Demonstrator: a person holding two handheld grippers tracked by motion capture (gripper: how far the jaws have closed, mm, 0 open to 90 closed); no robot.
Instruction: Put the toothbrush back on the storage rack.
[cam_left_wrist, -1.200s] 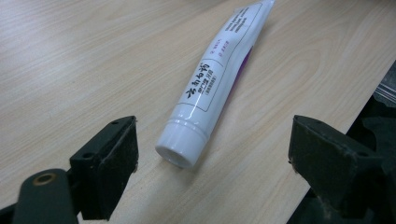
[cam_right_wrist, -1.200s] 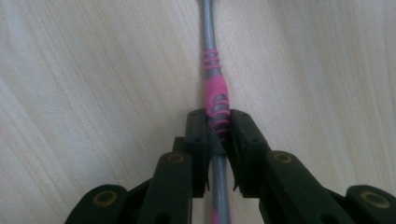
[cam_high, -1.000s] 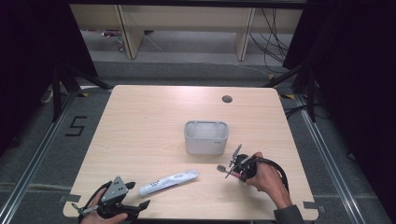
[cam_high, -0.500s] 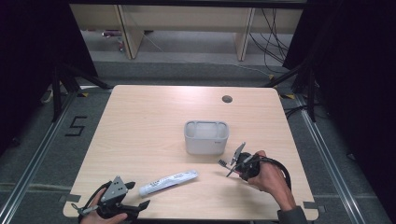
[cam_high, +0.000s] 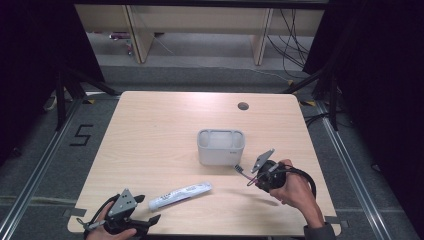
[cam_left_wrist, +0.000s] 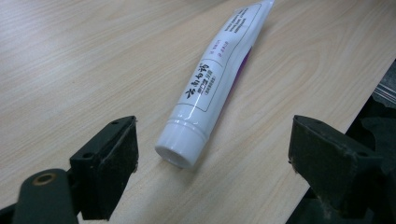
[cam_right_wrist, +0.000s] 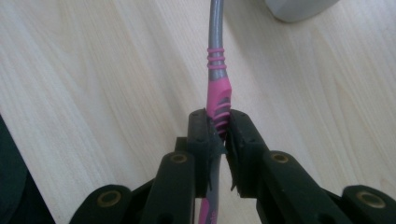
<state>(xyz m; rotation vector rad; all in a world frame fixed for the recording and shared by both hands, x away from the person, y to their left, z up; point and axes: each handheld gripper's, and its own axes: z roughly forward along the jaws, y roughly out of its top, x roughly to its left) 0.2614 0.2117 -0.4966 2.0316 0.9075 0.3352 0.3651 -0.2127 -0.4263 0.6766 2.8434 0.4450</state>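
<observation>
While right gripper (cam_right_wrist: 219, 128) clamps the toothbrush (cam_right_wrist: 215, 60) just right of the holder (cam_high: 220, 146); left gripper (cam_left_wrist: 212, 163) gapes around the toothpaste (cam_left_wrist: 212, 84) | step: likely carrying brush to holder | next: lift, tip upright

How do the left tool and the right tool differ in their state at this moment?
The left tool is open, its jaws wide apart; the right tool is shut on a pink and grey toothbrush. The left tool holds nothing, with the white tube lying on the table ahead of it; the right tool grips its object near the grey cup. Both are hand-held, with black jaws.
</observation>
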